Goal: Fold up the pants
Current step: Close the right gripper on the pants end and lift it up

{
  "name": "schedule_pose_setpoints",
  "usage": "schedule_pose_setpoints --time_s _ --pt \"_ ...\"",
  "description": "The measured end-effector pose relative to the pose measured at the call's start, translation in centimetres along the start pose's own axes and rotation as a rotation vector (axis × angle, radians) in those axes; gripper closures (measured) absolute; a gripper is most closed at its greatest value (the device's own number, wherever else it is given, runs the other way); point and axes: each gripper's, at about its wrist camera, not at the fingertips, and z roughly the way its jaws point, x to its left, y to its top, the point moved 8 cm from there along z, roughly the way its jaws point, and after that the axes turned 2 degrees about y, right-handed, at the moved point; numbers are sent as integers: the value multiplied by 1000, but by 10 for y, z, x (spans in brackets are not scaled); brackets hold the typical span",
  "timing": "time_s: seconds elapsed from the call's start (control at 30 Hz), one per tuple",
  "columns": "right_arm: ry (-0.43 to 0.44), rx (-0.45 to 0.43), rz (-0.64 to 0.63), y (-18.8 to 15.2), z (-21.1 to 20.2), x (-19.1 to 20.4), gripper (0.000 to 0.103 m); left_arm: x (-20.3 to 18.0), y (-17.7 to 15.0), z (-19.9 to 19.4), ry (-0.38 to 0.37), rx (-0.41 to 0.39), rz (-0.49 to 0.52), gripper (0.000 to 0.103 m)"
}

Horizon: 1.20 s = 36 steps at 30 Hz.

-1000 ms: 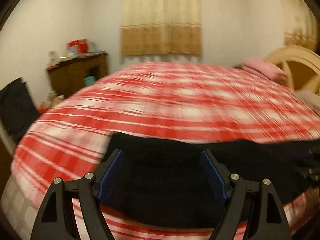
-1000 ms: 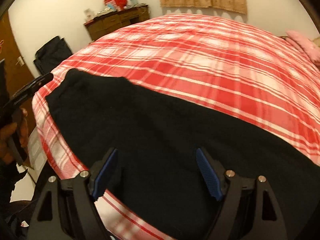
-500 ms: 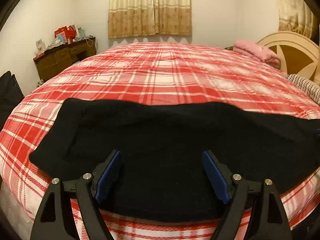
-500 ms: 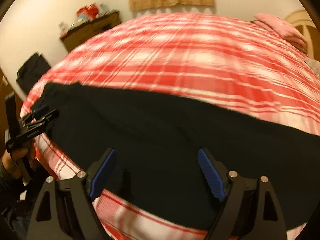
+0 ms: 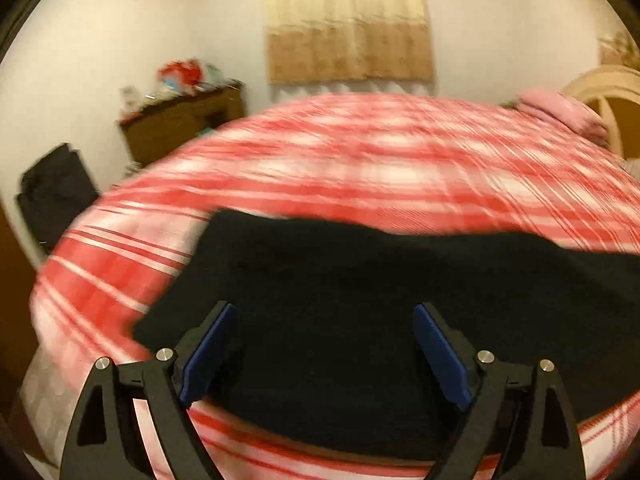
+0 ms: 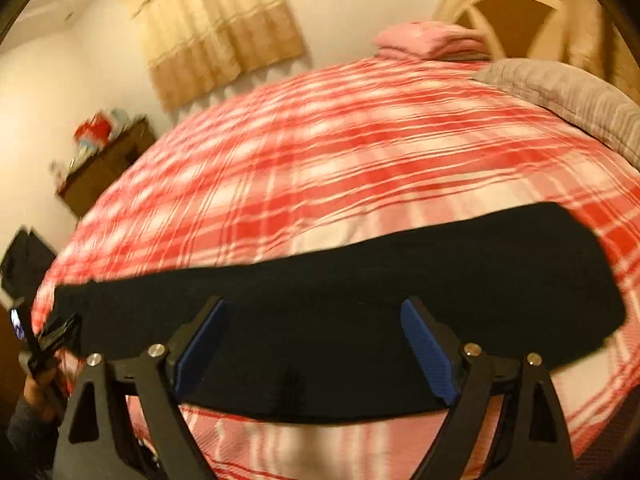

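Note:
Black pants (image 5: 360,300) lie flat in a long strip along the near edge of the red plaid bed (image 5: 380,168). My left gripper (image 5: 324,352) is open and empty, hovering above the pants near their left end. My right gripper (image 6: 316,344) is open and empty, above the middle of the strip (image 6: 360,288), whose right end lies at the right of that view. The left gripper (image 6: 52,336) also shows at the far left of the right wrist view, by the pants' left end.
Folded pink fabric (image 6: 432,40) and a grey striped pillow (image 6: 568,92) lie by the cream headboard (image 6: 516,4). A brown dresser (image 5: 184,124) with clutter stands by the far wall. A black bag (image 5: 52,192) sits left of the bed.
Both views are blurred by motion. The left view has swung left toward the pants' left end. The right view has swung right, so the pants' right end and the headboard now show. Both grippers stay open.

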Motion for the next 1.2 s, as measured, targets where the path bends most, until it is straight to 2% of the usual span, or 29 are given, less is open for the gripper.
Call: schedule_pose_setpoints --time_s 0.1,0.17,0.23,0.27,0.4,0.43,0.47,0.5,0.53,0.57,0.6,0.63,0.67,0.7,0.77,0.87,1.03,1.1,1.2 --pt "-5 -51 82 7 -9 -20 6 63 12 -2 86 -25 -53 12" --pt "-18 -71 115 10 -10 -26 6 91 14 4 101 -15 -85 12" --pt "-13 -71 140 10 -7 -29 6 110 16 13 82 3 -109 12" --pt "-14 -69 143 10 -7 -28 6 113 17 17 49 10 -117 13" --pt "-40 -74 129 6 -6 -24 6 101 22 39 -86 56 -158 13" --pt "-46 -78 127 6 -6 -24 6 97 22 47 -83 82 -155 17" --pt "-49 -82 127 6 -7 -23 6 92 20 57 -77 107 -147 34" --pt "-50 -86 126 7 -7 -23 6 85 17 65 -90 129 -142 40" --pt "-49 -91 124 8 -8 -22 6 82 18 66 -86 120 -137 41" --pt "-50 -97 120 8 -9 -21 6 77 19 65 -89 112 -117 59" --pt "-55 -104 116 9 -10 -23 6 72 19 63 -107 117 -92 63" --pt "-60 -112 114 10 -11 -24 6 70 21 60 -83 108 -68 73" --pt "-63 -121 116 11 -13 -26 6 68 23 57 -55 96 -34 89" --pt "-64 -130 122 12 -15 -28 6 69 25 55 -49 90 -18 91" --pt "-67 -152 152 15 -20 -36 6 79 25 55 -67 95 -45 91" --pt "-88 -193 198 22 -34 -53 6 82 23 57 -82 84 -25 91" --pt "-183 -286 282 37 -79 -103 6 82 22 59 -69 69 -21 89" --pt "-227 -298 340 35 -94 -128 6 86 23 59 -82 70 -52 88" --pt "-224 -280 394 30 -101 -149 6 86 22 60 -79 63 -45 87"
